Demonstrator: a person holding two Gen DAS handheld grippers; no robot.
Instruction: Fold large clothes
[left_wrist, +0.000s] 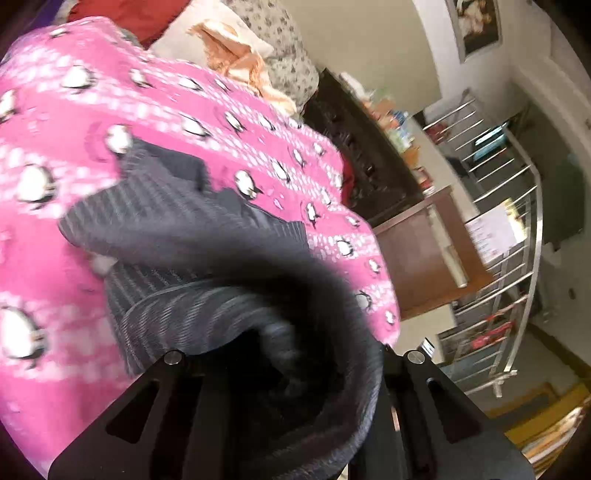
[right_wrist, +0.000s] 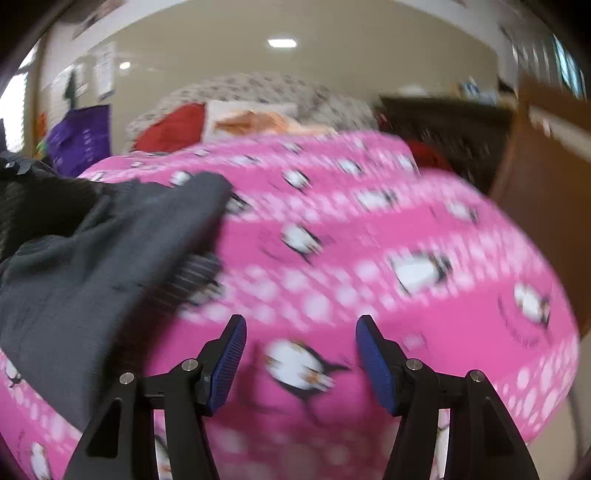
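Right tongs (right_wrist: 301, 332): matte black plastic frame, two angular arms with triangular cut-outs, four round silver pivot screws. Ribbed blue rubber pads (right_wrist: 231, 363) line the inner face of each finger. Left tongs (left_wrist: 280, 373): same black frame with triangular cut-outs; two silver pivot screws show, fingers and pads hidden. No sleeve or hand shows.

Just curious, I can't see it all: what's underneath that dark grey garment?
The dark grey garment lies on a pink penguin-print blanket, which shows all around it. The left tool holds one bunched end. Whatever lies beneath the blanket is covered.
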